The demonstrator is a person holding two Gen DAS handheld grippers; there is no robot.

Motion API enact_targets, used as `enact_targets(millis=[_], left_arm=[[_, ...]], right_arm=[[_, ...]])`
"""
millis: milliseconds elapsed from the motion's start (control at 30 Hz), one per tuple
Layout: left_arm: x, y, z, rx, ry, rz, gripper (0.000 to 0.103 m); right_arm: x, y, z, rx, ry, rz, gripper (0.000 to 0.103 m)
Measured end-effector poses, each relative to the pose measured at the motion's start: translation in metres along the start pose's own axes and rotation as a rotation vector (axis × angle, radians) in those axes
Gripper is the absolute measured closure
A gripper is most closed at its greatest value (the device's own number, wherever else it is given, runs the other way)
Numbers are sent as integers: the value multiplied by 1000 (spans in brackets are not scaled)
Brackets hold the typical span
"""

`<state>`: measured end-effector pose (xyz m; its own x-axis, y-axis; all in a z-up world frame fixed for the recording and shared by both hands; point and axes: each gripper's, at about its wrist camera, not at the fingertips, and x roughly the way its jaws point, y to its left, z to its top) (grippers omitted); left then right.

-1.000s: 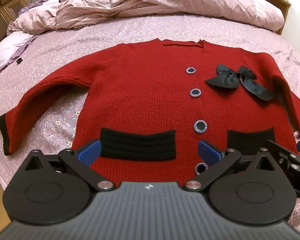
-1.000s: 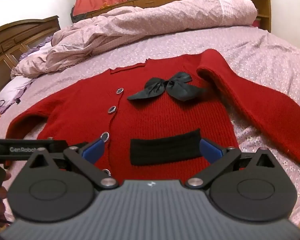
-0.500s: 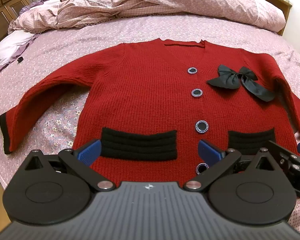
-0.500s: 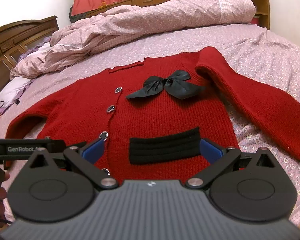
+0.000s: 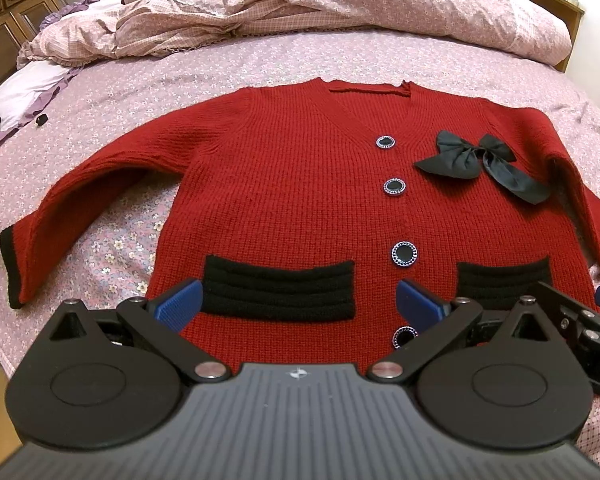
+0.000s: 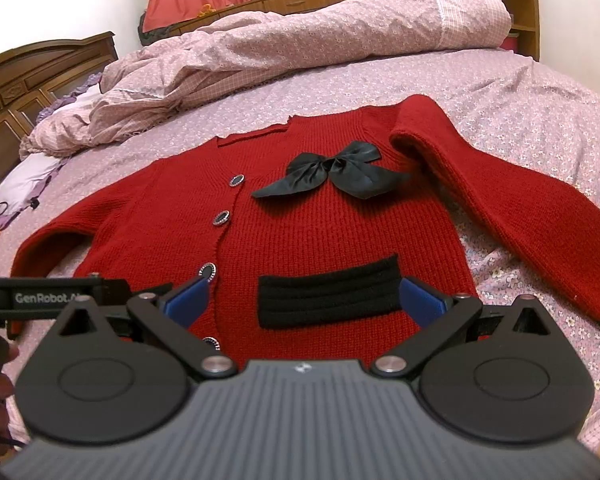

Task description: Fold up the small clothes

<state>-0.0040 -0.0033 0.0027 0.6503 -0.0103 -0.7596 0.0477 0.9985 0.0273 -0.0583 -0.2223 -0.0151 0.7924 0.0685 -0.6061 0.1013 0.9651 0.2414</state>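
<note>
- Red cardigan (image 5: pixel 300 200): lies front up and buttoned on the flower-print bed sheet (image 5: pixel 260 64), collar toward the heaped quilt (image 5: pixel 300 4), hem nearest both grippers; no fold has been made yet.
- Left gripper (image 5: pixel 298 300): jaws wide apart and empty, hovering over the cardigan's hem, straddling the left black pocket band (image 5: pixel 278 292).
- Right gripper (image 6: pixel 304 300): jaws likewise wide apart, nothing held, straddling the right pocket band (image 6: pixel 328 300) beside the cardigan's button line.
- Sleeves: the left sleeve (image 5: pixel 80 208) spreads flat outward from the cardigan's body; the right sleeve (image 6: pixel 512 200) humps up at the shoulder, beside the black bow (image 6: pixel 336 172).
- Step in hand (judged): approach for a first grasp at the hem or sleeves.
- Technique: pinch both knit layers of the cardigan together, well clear of the buttons (image 5: pixel 404 254); lift both sides evenly so the thick knit does not stretch; flatten the humped right sleeve before folding it across the cardigan's body, and avoid crushing the bow.
</note>
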Motion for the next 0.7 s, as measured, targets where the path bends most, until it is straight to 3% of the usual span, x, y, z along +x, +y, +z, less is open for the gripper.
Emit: enact_targets(millis=[700], left_arm=[[0, 0, -1, 1, 0, -1, 0]], right_arm=[[0, 3, -1, -12, 0, 7, 0]])
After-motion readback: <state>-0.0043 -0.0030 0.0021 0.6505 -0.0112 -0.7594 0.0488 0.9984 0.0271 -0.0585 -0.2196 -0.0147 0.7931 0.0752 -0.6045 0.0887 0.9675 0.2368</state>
